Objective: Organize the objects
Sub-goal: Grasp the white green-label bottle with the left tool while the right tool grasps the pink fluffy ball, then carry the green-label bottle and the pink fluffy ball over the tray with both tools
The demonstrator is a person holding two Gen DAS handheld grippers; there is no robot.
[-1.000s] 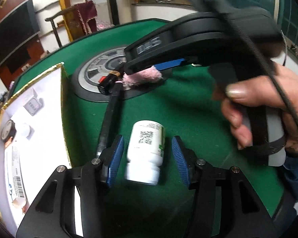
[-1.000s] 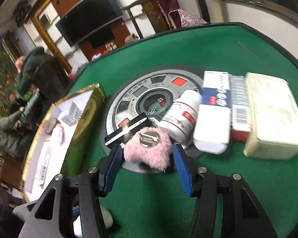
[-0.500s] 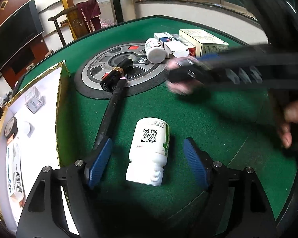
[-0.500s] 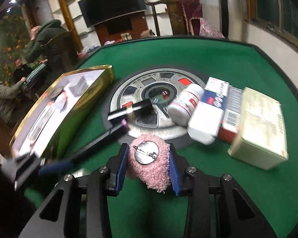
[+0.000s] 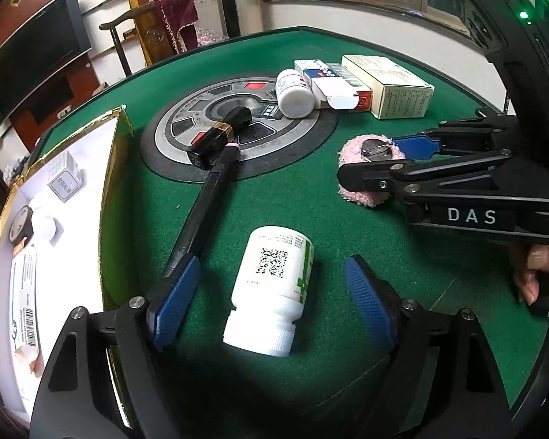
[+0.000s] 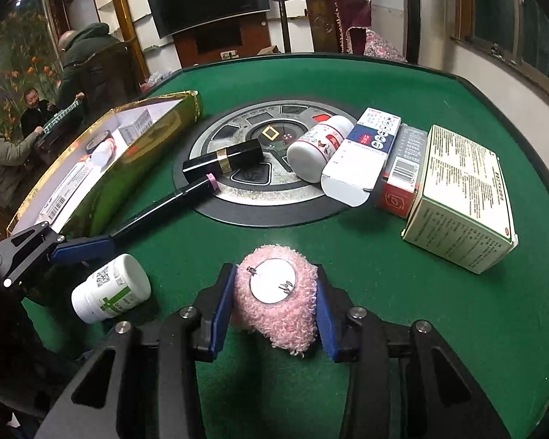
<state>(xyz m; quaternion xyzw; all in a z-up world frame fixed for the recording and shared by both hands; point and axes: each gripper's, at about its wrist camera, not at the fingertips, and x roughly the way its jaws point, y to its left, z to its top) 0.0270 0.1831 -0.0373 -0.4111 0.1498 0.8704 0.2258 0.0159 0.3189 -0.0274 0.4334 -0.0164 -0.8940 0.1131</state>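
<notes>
My right gripper (image 6: 274, 305) is shut on a pink fuzzy clip (image 6: 280, 301) with a round metal back, held just over the green felt; it also shows in the left wrist view (image 5: 369, 162). My left gripper (image 5: 271, 301) is open, its blue pads either side of a white pill bottle (image 5: 272, 285) lying on its side, apart from both pads. That bottle also shows in the right wrist view (image 6: 109, 287). A gold-rimmed box (image 5: 109, 190) with small items in it stands to the left.
A black lipstick (image 5: 219, 135) and a long black pen (image 5: 201, 216) lie by the grey centre disc (image 5: 186, 157). A second white bottle (image 5: 294, 91) and three cartons (image 5: 388, 86) lie at the far right. People sit beyond the table.
The right gripper closed on the pink clip and carried it off the disc toward the near right. The left gripper opened wider around the white bottle and drew back a little.
</notes>
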